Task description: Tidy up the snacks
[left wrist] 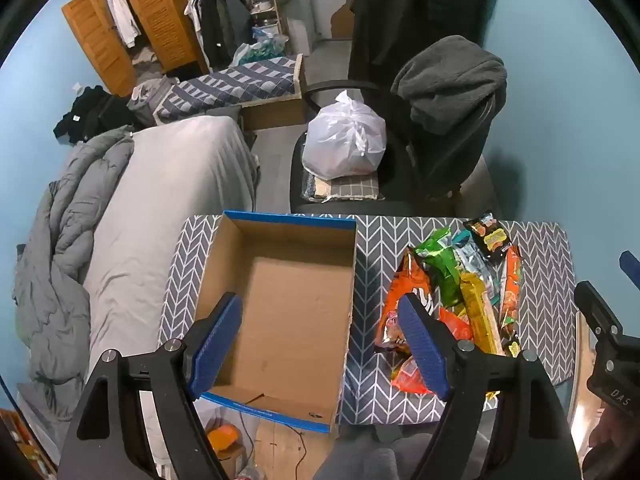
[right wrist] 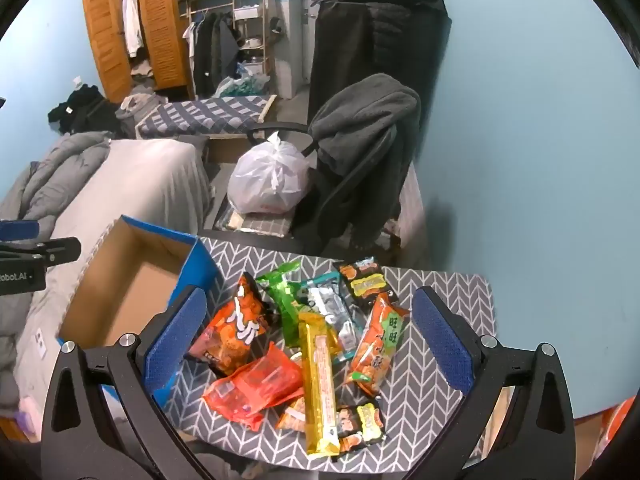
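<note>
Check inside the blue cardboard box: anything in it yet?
The blue cardboard box shows only a bare brown floor and walls, with no snacks inside. In the left wrist view, the left gripper's fingers cover its near-left corner, so that corner cannot be confirmed.

Blue walls, wooden wardrobe, grey bed, perhaps concrete floor

Open cardboard box with blue outside and nothing inside, upright on the desk, a loose overlapping pile of snack packets just right of the box, long gold packet lying on top, orange bag nearest the box
</note>
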`<control>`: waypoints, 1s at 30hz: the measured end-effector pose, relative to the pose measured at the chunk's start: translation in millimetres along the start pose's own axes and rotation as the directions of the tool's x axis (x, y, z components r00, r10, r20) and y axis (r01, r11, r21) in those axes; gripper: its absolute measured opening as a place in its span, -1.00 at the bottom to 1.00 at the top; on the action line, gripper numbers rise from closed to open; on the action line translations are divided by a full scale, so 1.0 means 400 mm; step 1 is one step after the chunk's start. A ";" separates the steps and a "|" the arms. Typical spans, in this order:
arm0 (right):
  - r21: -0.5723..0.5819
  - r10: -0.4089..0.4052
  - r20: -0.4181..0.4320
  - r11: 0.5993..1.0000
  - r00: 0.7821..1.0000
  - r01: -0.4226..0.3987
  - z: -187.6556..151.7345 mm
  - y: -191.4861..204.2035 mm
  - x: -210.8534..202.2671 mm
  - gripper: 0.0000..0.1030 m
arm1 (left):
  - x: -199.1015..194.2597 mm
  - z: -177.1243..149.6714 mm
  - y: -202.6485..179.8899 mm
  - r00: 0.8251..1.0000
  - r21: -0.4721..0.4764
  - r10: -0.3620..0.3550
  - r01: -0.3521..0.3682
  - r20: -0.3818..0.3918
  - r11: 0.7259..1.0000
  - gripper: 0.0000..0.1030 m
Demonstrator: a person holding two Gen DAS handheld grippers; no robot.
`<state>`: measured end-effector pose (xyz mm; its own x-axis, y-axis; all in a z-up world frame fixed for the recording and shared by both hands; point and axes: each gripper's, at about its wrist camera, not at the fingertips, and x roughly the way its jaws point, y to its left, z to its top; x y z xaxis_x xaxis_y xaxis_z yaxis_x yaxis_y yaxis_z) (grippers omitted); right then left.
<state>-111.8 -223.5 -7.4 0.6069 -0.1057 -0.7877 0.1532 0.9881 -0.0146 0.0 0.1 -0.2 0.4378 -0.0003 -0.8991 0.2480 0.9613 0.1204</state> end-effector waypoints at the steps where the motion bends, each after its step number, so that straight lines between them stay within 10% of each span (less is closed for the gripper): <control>1: 0.003 0.003 -0.002 1.000 1.000 -0.003 -0.001 0.000 0.000 0.96 | -0.001 -0.001 0.000 1.000 0.000 0.004 -0.004 0.003 1.000 0.58; 30: -0.015 -0.004 -0.032 1.000 0.999 0.003 -0.038 0.030 0.001 0.96 | -0.019 -0.014 0.021 0.999 -0.022 -0.008 0.008 0.031 1.000 0.58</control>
<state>-121.6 -210.0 -17.2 0.5815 -0.1056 -0.8067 0.1436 0.9893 -0.0260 -6.2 9.7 5.1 0.4623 -0.0164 -0.8866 0.2323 0.9672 0.1033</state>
